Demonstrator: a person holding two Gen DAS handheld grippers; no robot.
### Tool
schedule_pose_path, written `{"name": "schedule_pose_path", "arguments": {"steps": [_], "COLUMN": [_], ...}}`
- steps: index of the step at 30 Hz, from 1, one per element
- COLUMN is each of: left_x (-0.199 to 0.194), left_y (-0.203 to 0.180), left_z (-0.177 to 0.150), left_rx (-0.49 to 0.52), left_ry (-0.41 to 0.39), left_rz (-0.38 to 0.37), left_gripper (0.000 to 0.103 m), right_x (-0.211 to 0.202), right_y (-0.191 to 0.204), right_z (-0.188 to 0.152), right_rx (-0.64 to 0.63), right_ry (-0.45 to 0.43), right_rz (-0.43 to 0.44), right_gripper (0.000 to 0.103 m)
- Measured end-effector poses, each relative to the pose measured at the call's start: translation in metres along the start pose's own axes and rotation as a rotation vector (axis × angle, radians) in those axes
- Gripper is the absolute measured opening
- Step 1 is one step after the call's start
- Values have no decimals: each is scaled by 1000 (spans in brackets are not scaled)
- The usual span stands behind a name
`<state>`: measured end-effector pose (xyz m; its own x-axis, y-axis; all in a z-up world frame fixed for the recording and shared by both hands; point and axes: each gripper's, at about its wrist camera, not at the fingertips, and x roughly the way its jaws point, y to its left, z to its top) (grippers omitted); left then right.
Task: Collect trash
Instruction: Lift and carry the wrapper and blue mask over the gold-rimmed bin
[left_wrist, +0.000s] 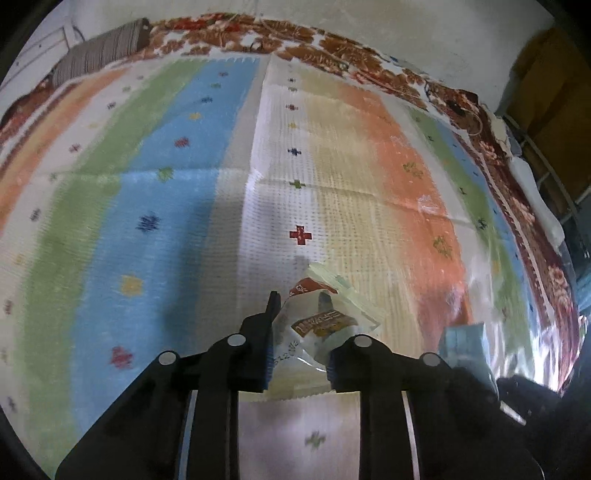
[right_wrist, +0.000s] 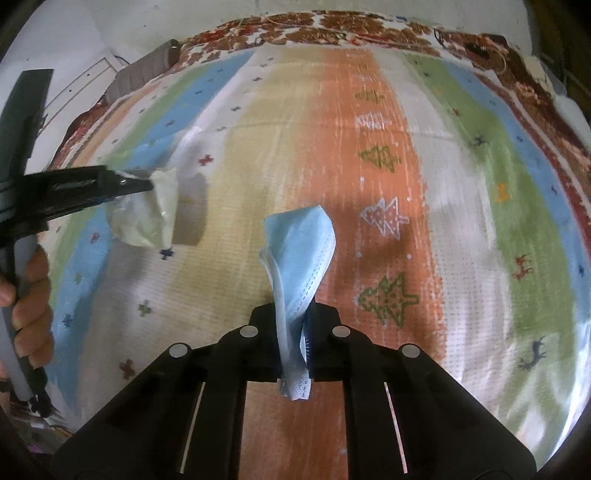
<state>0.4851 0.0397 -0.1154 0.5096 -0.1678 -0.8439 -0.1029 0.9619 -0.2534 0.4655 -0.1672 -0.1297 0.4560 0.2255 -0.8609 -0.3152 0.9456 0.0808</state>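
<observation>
My left gripper (left_wrist: 301, 332) is shut on a crumpled clear snack wrapper (left_wrist: 321, 325) with orange and red print, held above the striped mat. In the right wrist view the same left gripper (right_wrist: 147, 182) shows at the left with the pale wrapper (right_wrist: 147, 218) hanging from it. My right gripper (right_wrist: 295, 332) is shut on a light blue face mask (right_wrist: 303, 251) that sticks up between its fingers. The mask (left_wrist: 463, 338) also shows at the lower right of the left wrist view.
A striped mat (left_wrist: 184, 166) in green, blue, white, beige and orange covers a bed with a brown floral blanket (left_wrist: 369, 48). A grey striped pillow (left_wrist: 99, 51) lies at the far left. A white wall stands behind. A metal bed rail (left_wrist: 554, 177) runs on the right.
</observation>
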Motion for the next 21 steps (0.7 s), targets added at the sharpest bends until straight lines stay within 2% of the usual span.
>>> {"name": "schedule_pose_path", "arguments": {"steps": [5, 10, 15, 21], "left_x": [-39, -87, -114, -141], "left_y": [12, 15, 16, 18], "left_z": [-10, -23, -47, -76], "left_rx": [-26, -31, -42, -85], "left_ry": [30, 11, 8, 10], "left_rz": [2, -10, 0, -35], "left_gripper": [16, 14, 14, 13], "right_x": [-34, -70, -92, -129], "right_y": [27, 46, 64, 76], "right_z": [-6, -20, -41, -68], "right_rx": [-68, -61, -60, -72], "right_ry": [5, -7, 2, -23], "right_rz": [-13, 30, 56, 76], "right_gripper": [7, 7, 7, 7]}}
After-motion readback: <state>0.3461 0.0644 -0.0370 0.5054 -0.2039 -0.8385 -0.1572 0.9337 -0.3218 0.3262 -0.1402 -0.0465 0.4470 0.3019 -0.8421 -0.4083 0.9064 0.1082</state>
